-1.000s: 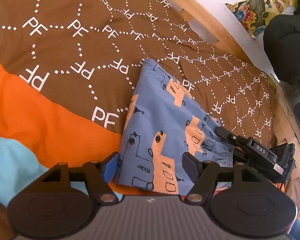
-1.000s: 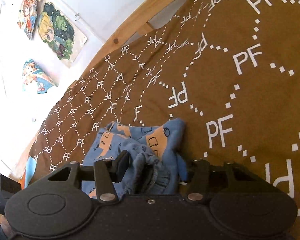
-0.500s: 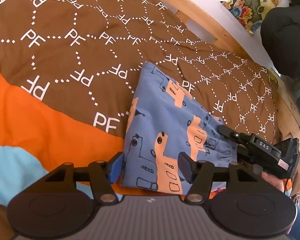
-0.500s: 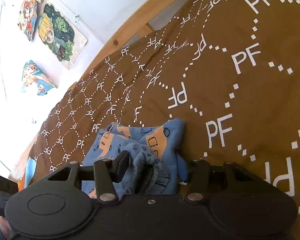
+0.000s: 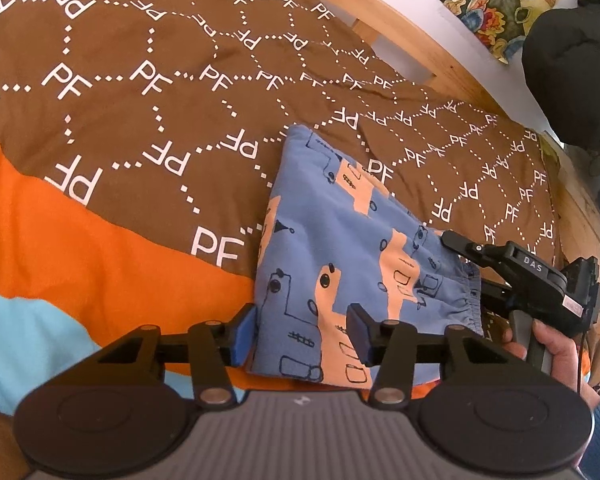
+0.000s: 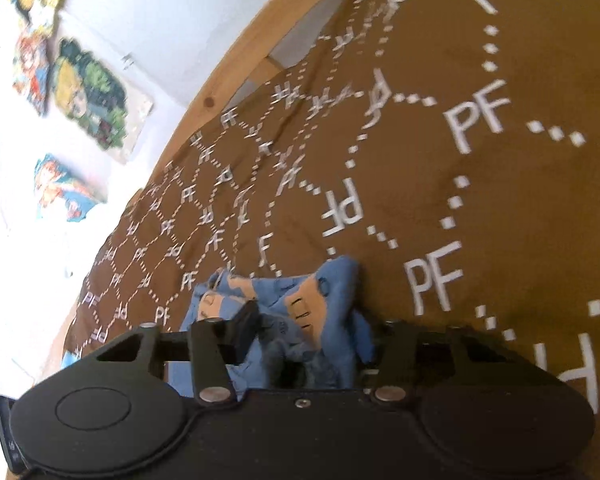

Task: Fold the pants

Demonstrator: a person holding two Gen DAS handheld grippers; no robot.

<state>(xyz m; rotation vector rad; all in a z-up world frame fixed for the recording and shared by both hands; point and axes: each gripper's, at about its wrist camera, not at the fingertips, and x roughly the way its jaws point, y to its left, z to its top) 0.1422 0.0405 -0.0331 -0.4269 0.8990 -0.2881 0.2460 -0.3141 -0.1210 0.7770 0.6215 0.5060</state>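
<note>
The pants [image 5: 340, 248] are blue with orange printed figures and lie folded in a rectangle on the brown bedspread [image 5: 140, 80]. My left gripper [image 5: 302, 338] is open, its jaws either side of the near left corner of the pants. My right gripper [image 6: 308, 340] is open around the bunched waistband end of the pants [image 6: 292, 312]; the cloth fills the gap between the fingers. The right gripper also shows in the left wrist view [image 5: 512, 276], held by a hand at the right edge of the pants.
The bedspread has orange [image 5: 80, 248] and light blue [image 5: 16, 332] bands near me. A wooden bed frame [image 5: 400, 48] runs along the far side under a white wall with pictures [image 6: 96, 100]. A dark bundle [image 5: 572, 76] sits at the far right.
Both grippers have drawn back slightly toward me and the views have tilted. The right wrist view is now blurred from motion. The pants have stayed put.
</note>
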